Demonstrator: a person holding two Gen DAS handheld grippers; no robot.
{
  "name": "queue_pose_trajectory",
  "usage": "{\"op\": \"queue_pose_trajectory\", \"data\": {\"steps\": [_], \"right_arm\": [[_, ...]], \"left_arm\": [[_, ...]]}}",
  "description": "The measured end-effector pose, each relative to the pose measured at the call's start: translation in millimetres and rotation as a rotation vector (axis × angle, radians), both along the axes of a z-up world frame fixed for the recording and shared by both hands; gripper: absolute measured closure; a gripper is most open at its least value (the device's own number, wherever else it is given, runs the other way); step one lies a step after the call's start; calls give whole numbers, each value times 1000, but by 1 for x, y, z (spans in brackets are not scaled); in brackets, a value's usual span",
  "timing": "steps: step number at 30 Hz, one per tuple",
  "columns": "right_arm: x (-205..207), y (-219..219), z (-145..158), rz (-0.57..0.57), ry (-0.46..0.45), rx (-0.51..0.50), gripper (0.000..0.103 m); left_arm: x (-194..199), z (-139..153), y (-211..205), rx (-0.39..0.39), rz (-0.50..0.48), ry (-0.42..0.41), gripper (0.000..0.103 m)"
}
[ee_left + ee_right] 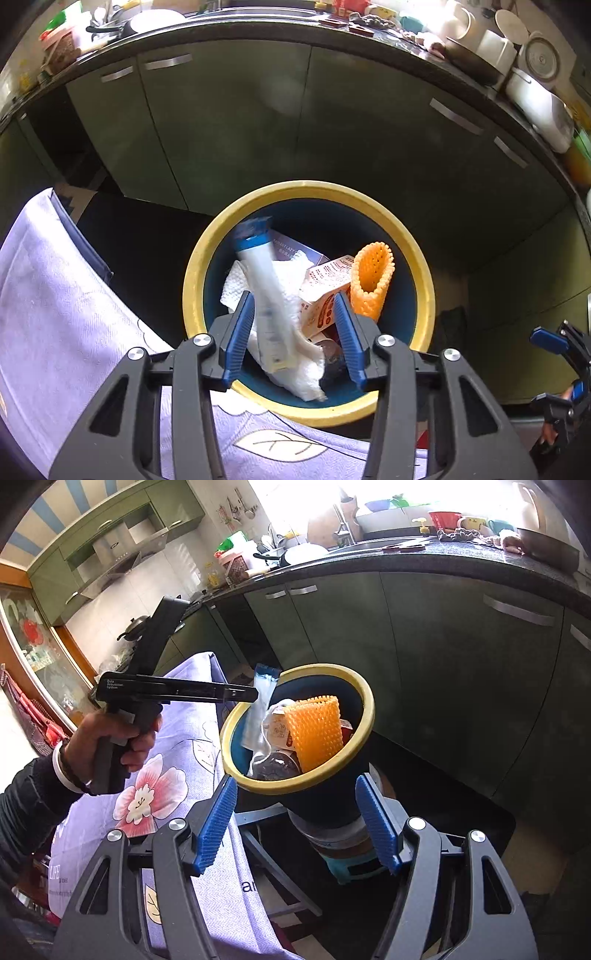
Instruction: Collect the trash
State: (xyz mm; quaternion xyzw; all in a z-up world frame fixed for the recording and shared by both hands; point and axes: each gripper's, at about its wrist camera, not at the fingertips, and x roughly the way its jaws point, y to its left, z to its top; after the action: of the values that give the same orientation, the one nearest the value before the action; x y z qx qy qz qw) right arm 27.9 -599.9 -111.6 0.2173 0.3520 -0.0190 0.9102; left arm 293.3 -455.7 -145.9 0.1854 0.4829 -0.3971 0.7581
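A dark blue bin with a yellow rim (195, 266) (364, 686) stands beside the cloth-covered table. It holds white paper towel (236, 280), an orange foam net (371, 280) (317, 731), a printed carton (325, 291) and other trash. A long clear packet with a blue end (264, 291) (260, 705) stands tilted in the bin, blurred, between my left gripper's open jaws without being clamped. My left gripper (295, 325) hovers over the bin. My right gripper (297, 823) is open and empty, below the bin on its near side.
A lilac flowered tablecloth (55, 314) (155, 794) covers the table left of the bin. Green kitchen cabinets (229, 122) under a dark cluttered countertop (461, 559) stand behind. The bin rests on a small stand (343, 849).
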Motion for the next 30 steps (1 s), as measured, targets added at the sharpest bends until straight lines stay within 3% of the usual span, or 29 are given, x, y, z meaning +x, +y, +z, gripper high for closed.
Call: {"op": "queue_pose_trajectory", "data": {"steps": [4, 6, 12, 18, 21, 27, 30], "right_arm": [[2, 5, 1, 27, -11, 10, 36], [3, 10, 2, 43, -20, 13, 36], [1, 41, 11, 106, -41, -26, 29], [-1, 85, 25, 192, -69, -86, 22], [-3, 109, 37, 220, -93, -154, 17], [-15, 149, 55, 261, -131, -265, 5], [-25, 160, 65, 249, -145, -323, 5]], "left_arm": [[-23, 26, 33, -69, 22, -46, 54], [-42, 45, 57, -115, 47, -100, 38], [-112, 89, 153, -235, 171, -236, 11], [-179, 110, 262, -269, 396, -380, 7], [-210, 119, 311, -244, 512, -473, 7], [-256, 131, 382, -219, 718, -603, 7], [-277, 133, 406, -193, 800, -649, 7]]}}
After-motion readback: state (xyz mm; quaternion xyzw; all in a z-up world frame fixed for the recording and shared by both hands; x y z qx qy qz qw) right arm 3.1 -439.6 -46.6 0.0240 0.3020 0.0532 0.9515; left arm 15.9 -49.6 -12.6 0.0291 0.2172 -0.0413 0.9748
